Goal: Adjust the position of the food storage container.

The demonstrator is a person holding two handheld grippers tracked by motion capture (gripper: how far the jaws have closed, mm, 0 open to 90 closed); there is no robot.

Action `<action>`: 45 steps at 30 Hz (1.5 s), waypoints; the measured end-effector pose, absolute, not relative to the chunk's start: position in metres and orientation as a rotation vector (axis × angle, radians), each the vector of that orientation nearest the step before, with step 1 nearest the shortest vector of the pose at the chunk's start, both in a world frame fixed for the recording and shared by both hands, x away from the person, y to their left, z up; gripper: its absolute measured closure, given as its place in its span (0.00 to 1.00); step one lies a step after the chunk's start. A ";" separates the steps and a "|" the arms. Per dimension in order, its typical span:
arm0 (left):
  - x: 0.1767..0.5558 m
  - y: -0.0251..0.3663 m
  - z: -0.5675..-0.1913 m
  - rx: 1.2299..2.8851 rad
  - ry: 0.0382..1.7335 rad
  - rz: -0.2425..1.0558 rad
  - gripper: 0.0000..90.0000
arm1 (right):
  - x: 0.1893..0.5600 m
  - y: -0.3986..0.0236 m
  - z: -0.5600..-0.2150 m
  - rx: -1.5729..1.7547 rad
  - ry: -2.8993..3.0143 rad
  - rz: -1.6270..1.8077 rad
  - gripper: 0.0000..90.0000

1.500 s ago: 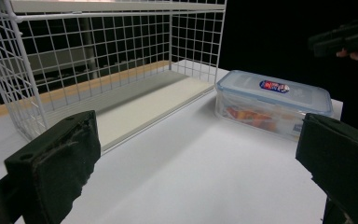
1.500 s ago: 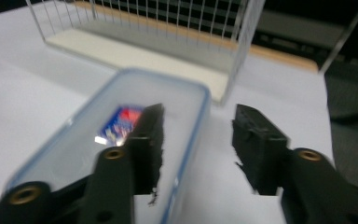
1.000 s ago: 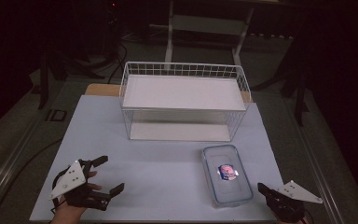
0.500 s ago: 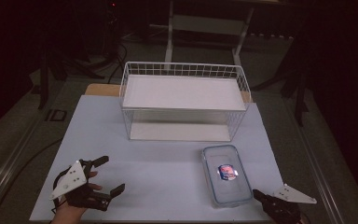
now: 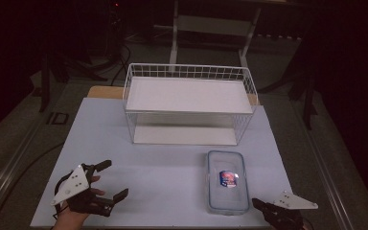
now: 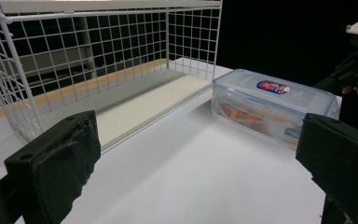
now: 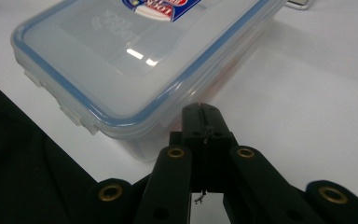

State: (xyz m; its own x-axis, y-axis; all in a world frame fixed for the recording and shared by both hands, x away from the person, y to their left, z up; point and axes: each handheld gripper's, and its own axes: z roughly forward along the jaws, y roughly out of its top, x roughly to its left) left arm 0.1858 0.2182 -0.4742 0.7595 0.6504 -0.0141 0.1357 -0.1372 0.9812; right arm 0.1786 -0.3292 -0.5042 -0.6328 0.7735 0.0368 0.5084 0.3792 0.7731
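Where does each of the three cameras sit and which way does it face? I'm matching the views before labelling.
High view: above the person's side, looking forward and down on the white table and white wire basket; shows the left hand, left gripper and right gripper.
Left gripper view: rides low between its wide-open black jaws, facing the basket and the clear plastic lidded box with blue seal; the right gripper shows at far right.
Right gripper view: looks along its shut jaws at the box's near corner.
Shared: all three show the box.

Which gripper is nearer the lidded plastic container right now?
Right. The right gripper sits shut just off the lidded plastic container at its near right corner; the left gripper is open, far across the table to its left.
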 end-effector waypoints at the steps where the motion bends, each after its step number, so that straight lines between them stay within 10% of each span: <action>1: 0.186 0.218 -0.474 1.676 0.632 0.499 0.00 | 0.178 -0.330 -0.503 1.125 2.308 1.122 1.00; 45: 0.186 0.216 -0.475 1.692 0.625 0.497 0.00 | 0.203 -0.254 -0.500 0.872 2.517 1.230 1.00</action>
